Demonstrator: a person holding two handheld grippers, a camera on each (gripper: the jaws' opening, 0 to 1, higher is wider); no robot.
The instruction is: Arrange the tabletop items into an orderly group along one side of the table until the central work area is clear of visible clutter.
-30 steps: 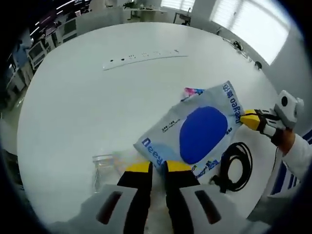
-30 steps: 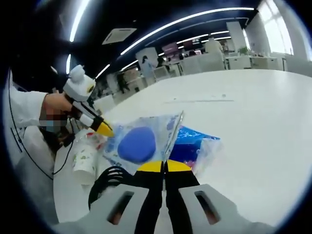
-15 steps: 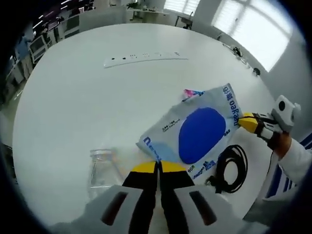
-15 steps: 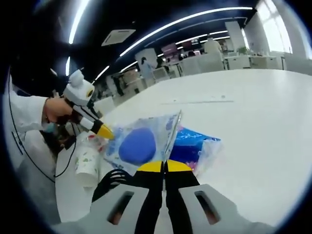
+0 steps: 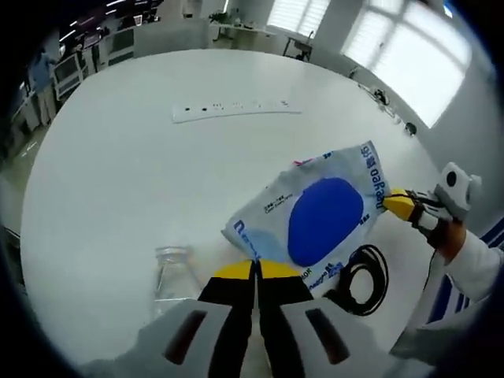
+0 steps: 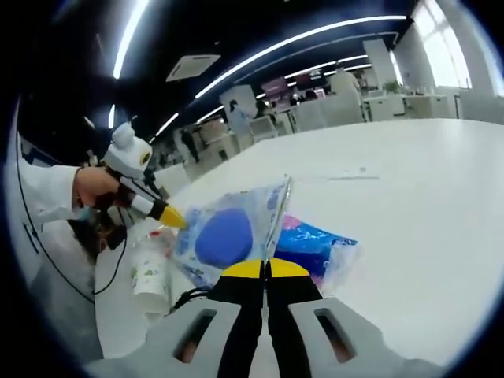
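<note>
In the left gripper view, a clear glass jar (image 5: 172, 272) stands on the white table (image 5: 118, 157) near its near edge, just left of the left gripper (image 5: 256, 269), whose yellow-tipped jaws are pressed together on the near corner of a flat plastic package (image 5: 315, 216) with a large blue oval on its face and blue lettering along its edges. The package is lifted off the table and stretched between the two tools: at its far right corner the right gripper (image 5: 398, 203) pinches it with jaws closed, held by a hand in a white sleeve (image 5: 465, 272). A bit of pink and blue packaging (image 5: 303, 161) peeks out behind the package's upper edge, and a coiled black cable (image 5: 358, 272) lies on the table below the package, toward the table's right edge. A long white power strip (image 5: 236, 109) lies well apart, toward the far side of the table. In the right gripper view, the left gripper (image 6: 175, 220) comes in from the left, its jaws shut on one corner of the plastic package (image 6: 228, 232), with a printed paper cup (image 6: 148, 272) standing on the table below it. The right gripper (image 6: 266, 269) has its jaws closed on the package's near edge, which rises thin and upright from the tips. A blue plastic bag (image 6: 315, 246) lies on the table just right of the package, and part of the black cable (image 6: 197, 295) shows beside the jaws.
</note>
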